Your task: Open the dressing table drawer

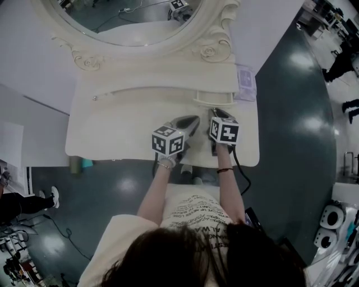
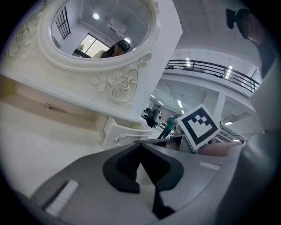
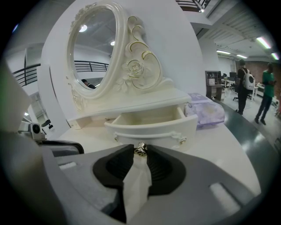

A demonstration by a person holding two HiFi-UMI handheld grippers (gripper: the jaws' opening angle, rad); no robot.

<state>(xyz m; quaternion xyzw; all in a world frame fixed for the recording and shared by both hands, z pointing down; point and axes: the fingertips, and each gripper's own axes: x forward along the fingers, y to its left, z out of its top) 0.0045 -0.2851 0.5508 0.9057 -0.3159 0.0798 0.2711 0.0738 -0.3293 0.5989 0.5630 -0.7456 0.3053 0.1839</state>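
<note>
The cream dressing table (image 1: pixel 112 132) has a small right-hand drawer (image 1: pixel 213 98) standing pulled out, its inside bare (image 3: pixel 151 119). My right gripper (image 3: pixel 140 151) is shut on the drawer's small metal knob (image 3: pixel 140 148), which sits between the jaw tips. In the head view the right gripper (image 1: pixel 217 115) is just in front of the drawer. My left gripper (image 1: pixel 193 121) hovers beside it over the tabletop, jaws shut with nothing between them (image 2: pixel 139 146). The open drawer (image 2: pixel 125 134) also shows ahead in the left gripper view.
An oval mirror (image 1: pixel 132 17) in a carved frame stands at the back of the table. A purple tissue pack (image 3: pixel 206 112) lies right of the drawer. A long left drawer with a knob (image 1: pixel 95 98) is closed. People stand far off on the right.
</note>
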